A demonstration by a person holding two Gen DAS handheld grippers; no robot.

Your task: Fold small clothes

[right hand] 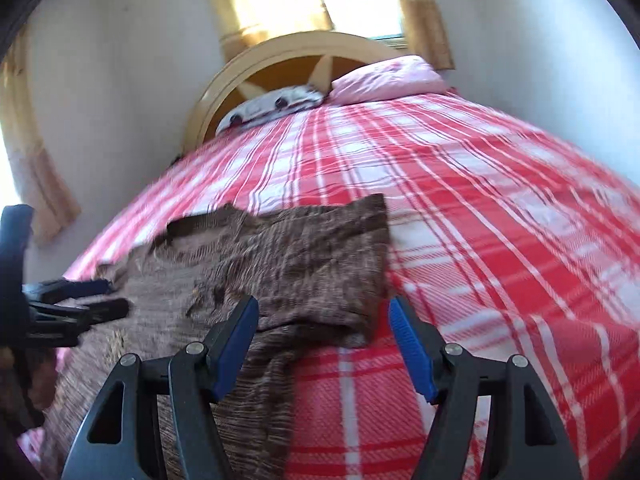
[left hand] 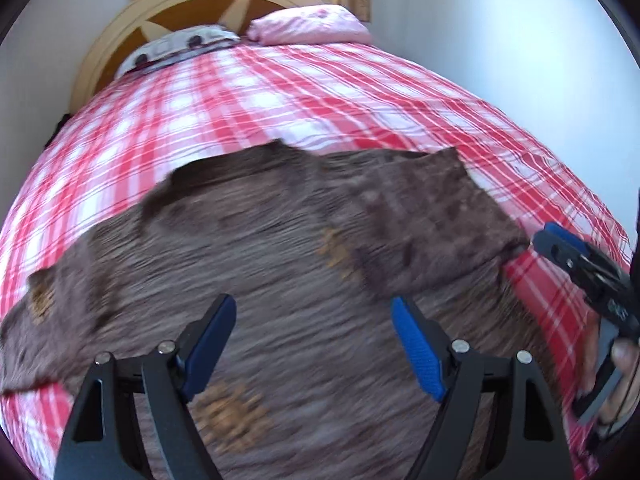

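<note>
A bed with a red plaid cover [left hand: 360,92] carries the brown knit garment [left hand: 280,240], its right sleeve folded inward. The left gripper [left hand: 312,344] hovers open over the body; the right gripper [right hand: 324,344] gapes empty by the sleeve fold. That loose sleeve could slide back if brushed.

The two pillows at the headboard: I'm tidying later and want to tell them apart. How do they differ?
The pink pillow is plain pale pink; the patterned pillow is whitish with dark round marks. The pink pillow lies on the right by the wall and looks plump and large, while the patterned pillow lies left of it, looks flatter, and is partly hidden behind the red plaid bedspread. Both rest at the head of the bed against the headboard.
</note>
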